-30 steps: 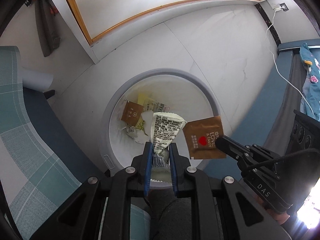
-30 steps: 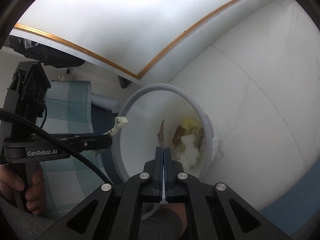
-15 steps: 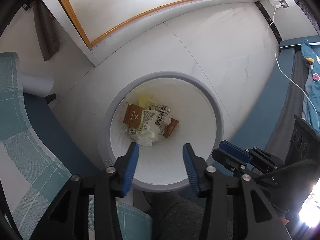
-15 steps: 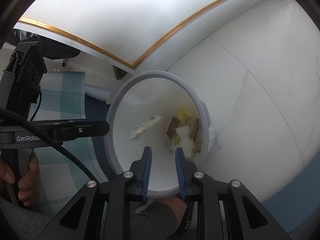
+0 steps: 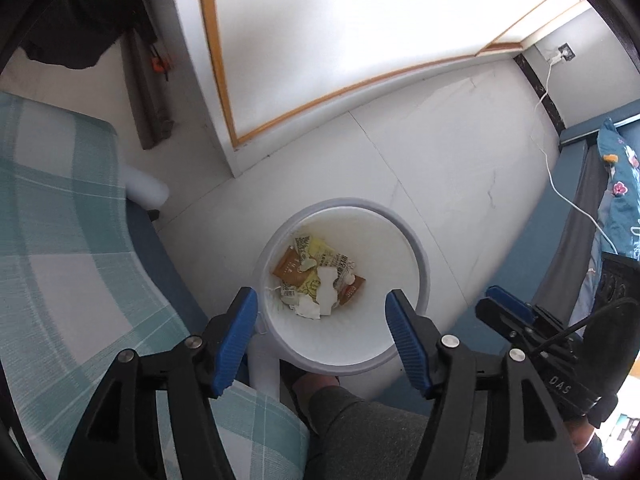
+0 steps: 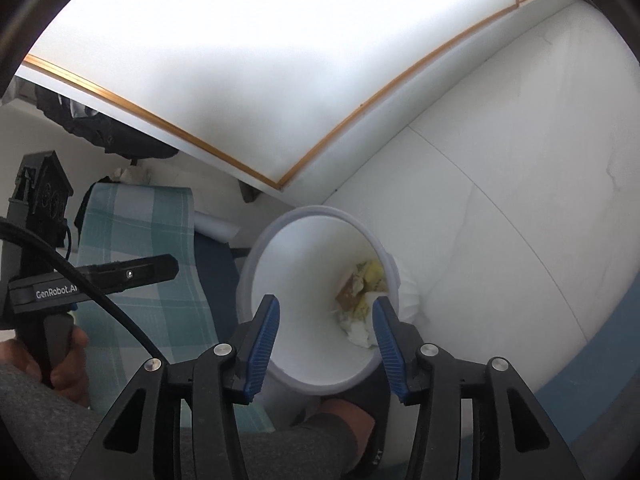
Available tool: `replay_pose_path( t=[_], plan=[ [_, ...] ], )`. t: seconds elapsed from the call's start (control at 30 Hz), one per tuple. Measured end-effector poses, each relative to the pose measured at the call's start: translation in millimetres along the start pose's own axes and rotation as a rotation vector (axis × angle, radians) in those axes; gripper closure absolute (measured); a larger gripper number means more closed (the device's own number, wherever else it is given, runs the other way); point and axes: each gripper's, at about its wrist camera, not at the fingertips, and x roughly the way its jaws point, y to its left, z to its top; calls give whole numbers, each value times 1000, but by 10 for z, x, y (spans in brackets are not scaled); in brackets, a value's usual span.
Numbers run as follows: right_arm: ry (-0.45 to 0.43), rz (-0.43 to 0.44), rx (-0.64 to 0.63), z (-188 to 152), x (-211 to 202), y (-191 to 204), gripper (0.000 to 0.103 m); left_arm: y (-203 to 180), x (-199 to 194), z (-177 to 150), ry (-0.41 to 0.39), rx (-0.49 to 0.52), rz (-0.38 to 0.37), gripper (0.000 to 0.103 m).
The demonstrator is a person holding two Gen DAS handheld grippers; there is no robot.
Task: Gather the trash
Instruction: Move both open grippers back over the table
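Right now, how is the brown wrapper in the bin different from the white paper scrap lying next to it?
The brown wrapper is orange-brown with a small pale mark on it; the white paper scrap is plain white. The brown wrapper lies nearer the left wall of the bin, partly tucked under other litter, while the white paper scrap lies on top, near the middle of the pile. Both lie loose at the bottom of the bin, held by no gripper.
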Motion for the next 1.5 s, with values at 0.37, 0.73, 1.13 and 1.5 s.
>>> replay_pose_path(
  t=[0.37, 0.73, 1.13, 1.5],
  plan=[
    [-232, -44, -153, 279, -956, 636, 35, 444, -1296, -442, -388, -140, 194, 39],
    [-435, 5, -390, 292, -1579, 1849, 22, 1123, -2361, -1018, -665, -308, 207, 18],
    [-540, 77, -592, -10, -1716, 3029, 13, 1993, -2949, -1800, -849, -540, 291, 14],
    [-454, 191, -733, -284, -1244, 4000, 7, 2718, -2983, -2302, -876, -747, 361, 13]
  ],
)
